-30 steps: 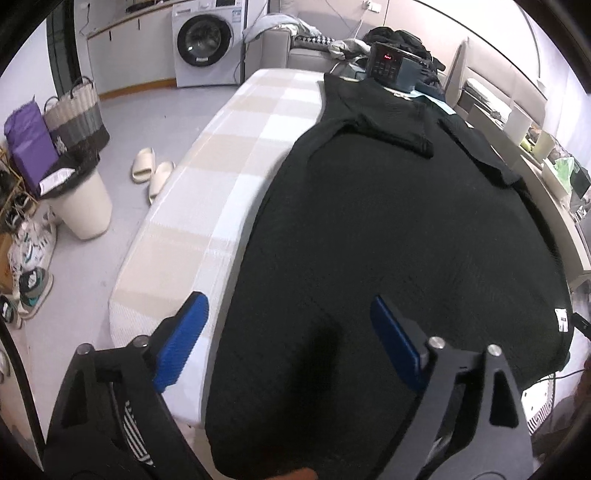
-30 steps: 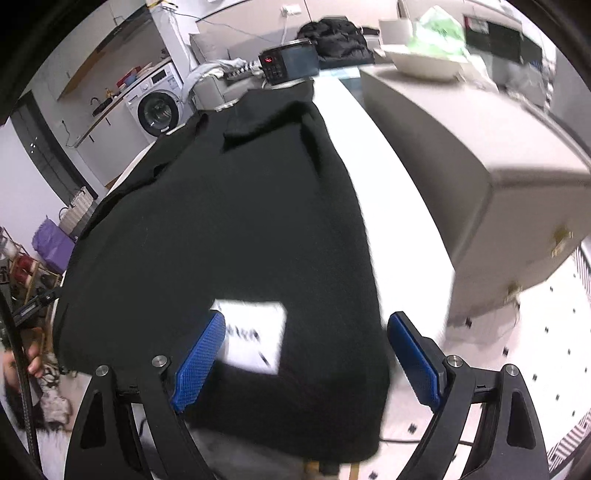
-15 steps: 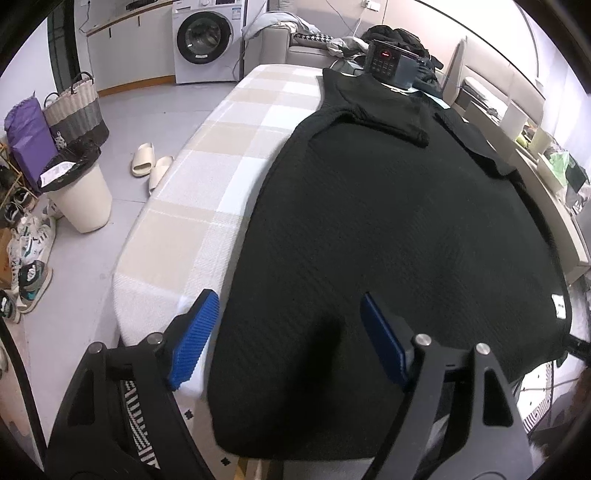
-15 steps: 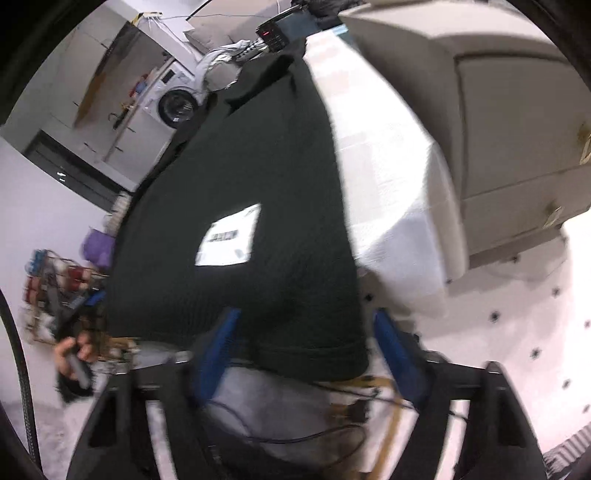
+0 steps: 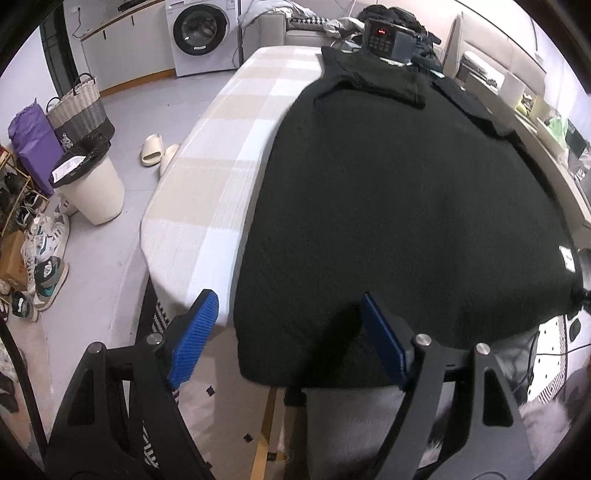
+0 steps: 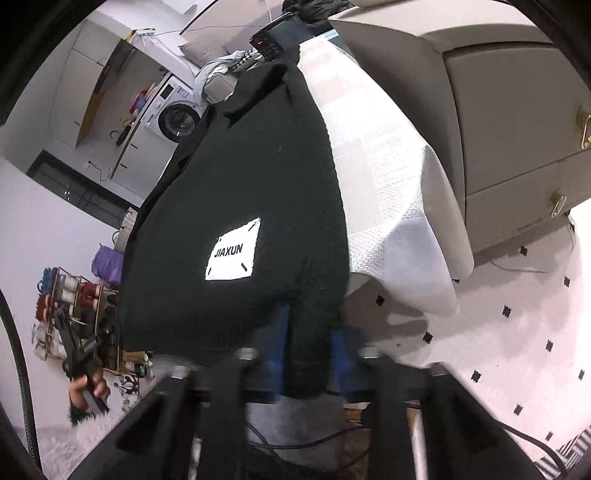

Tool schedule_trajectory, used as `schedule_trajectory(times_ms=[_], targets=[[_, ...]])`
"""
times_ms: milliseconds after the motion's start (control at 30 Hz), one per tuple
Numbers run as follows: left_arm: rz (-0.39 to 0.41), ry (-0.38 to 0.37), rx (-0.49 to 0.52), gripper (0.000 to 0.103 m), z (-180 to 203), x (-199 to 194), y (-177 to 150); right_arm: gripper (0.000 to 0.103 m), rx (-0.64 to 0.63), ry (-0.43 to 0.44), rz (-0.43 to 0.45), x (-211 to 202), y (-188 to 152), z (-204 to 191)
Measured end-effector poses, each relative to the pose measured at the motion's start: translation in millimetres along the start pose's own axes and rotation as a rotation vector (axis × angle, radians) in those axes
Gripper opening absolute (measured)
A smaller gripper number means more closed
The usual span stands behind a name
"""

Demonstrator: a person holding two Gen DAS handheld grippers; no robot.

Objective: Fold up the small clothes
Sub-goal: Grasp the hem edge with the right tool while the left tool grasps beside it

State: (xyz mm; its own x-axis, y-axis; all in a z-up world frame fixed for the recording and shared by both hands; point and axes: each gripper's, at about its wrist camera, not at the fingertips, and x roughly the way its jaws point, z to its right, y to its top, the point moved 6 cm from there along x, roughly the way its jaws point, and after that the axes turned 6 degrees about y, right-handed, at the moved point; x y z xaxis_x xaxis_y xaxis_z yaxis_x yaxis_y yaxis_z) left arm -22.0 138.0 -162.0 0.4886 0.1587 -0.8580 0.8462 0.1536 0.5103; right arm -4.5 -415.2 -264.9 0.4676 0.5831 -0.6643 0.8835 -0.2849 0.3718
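A black knit garment (image 5: 388,184) lies spread flat along a table covered in a beige-and-white checked cloth (image 5: 221,147). My left gripper (image 5: 288,339) is open, hovering over the garment's near left hem corner, which lies between the blue pads (image 5: 192,332) without touching them. In the right wrist view the garment (image 6: 258,166) bears a white label (image 6: 234,251) near its hem. My right gripper (image 6: 308,343) is closing its jaws on a bunched strip of the hem at the near right corner, and the cloth is pinched between the pads.
Left of the table stand a white bin (image 5: 92,188), a woven basket (image 5: 79,110), slippers (image 5: 153,147) and shoes (image 5: 44,273). A device with a red display (image 5: 382,33) sits at the far end. A beige drawer cabinet (image 6: 517,129) stands right of the table.
The right gripper sank to the garment's near hem, rolled, and closed from wide open onto the cloth. The left gripper drew back toward the near left corner and stayed open.
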Motion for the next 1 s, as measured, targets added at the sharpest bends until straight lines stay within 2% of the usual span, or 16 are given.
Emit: schedule_trajectory(times_ms=[167, 233, 300, 367, 533, 600, 667, 700, 833, 1000], targets=[[-0.032, -0.025, -0.056, 0.077, -7.5, 2.6, -12.9, 0.006, -0.049, -0.041, -0.008, -8.8, 0.9, -13.2], [-0.044, -0.056, -0.102, 0.077, -12.4, 4.4, -16.4, 0.006, -0.075, -0.002, 0.022, -22.3, 4.4, -24.2], [-0.065, -0.088, -0.131, 0.077, -14.9, 8.5, -20.7, 0.006, -0.108, 0.067, 0.092, -37.2, 11.3, -41.1], [-0.083, -0.118, -0.151, 0.077, -18.1, 12.8, -24.7, 0.006, -0.135, 0.082, 0.126, -46.7, 14.7, -51.2], [-0.112, -0.197, -0.252, 0.079, -29.0, 25.5, -28.3, 0.006, -0.144, 0.087, 0.120, -41.8, 17.4, -52.5], [-0.113, -0.212, -0.255, 0.079, -30.5, 26.5, -29.9, 0.006, -0.143, 0.081, 0.112, -39.3, 16.0, -51.7], [-0.102, -0.243, -0.266, 0.070, -28.7, 23.3, -27.2, 0.006, -0.137, 0.076, 0.104, -38.3, 15.0, -51.1], [-0.091, -0.267, -0.263, 0.069, -26.5, 19.4, -25.7, 0.006, -0.135, 0.073, 0.103, -38.9, 13.7, -50.4], [-0.022, -0.300, -0.163, 0.069, -8.0, 1.5, -16.3, 0.006, -0.139, 0.064, 0.099, -36.4, 14.6, -54.6], [0.008, -0.322, -0.159, 0.069, -2.9, -3.6, -10.9, 0.006, -0.140, 0.064, 0.095, -34.1, 15.2, -55.6]])
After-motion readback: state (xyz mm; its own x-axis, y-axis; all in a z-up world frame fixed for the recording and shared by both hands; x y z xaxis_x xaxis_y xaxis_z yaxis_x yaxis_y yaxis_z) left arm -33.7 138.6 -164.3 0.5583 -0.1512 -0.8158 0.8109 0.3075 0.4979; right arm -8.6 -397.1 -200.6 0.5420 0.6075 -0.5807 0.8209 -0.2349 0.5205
